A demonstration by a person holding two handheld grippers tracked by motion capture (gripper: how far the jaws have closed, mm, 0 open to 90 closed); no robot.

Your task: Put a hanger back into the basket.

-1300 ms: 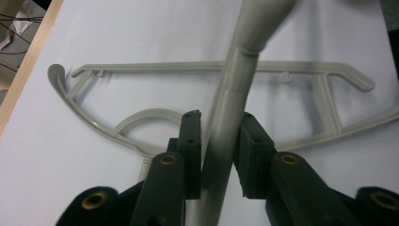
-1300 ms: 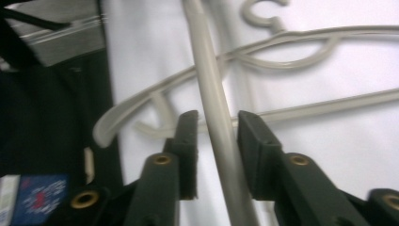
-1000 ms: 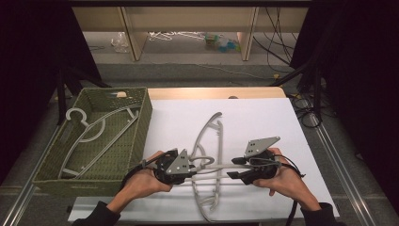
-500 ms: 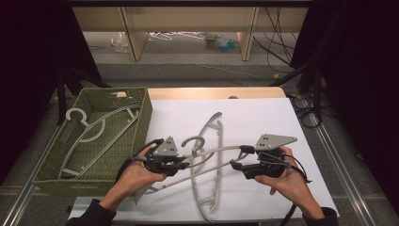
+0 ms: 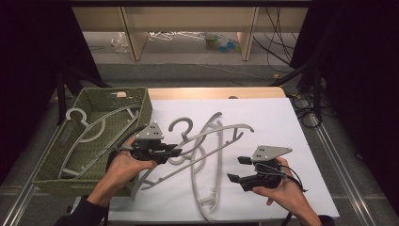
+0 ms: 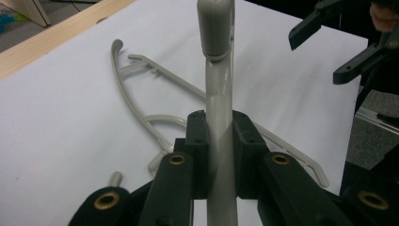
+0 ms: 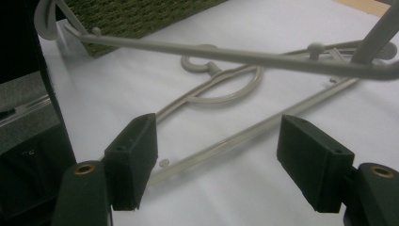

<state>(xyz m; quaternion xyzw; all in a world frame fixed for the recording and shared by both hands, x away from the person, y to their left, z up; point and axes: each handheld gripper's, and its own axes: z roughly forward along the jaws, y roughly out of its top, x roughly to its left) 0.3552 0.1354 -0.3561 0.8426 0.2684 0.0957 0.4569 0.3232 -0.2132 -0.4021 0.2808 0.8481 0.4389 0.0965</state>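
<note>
Gripping grey hanger (image 5: 207, 143), left tongs (image 5: 175, 151); right tongs (image 5: 239, 168) agape

Held hanger (image 5: 207, 141): grey plastic, lifted and tilted above the white sheet (image 5: 282, 122), hook toward its far edge, low end at its near-left corner.
Second hanger (image 5: 211, 188): grey, flat on the sheet, reaching its near edge.

basket (image 5: 141, 101): green wicker, table's left | shelf unit (image 5: 131, 33): behind table
</note>
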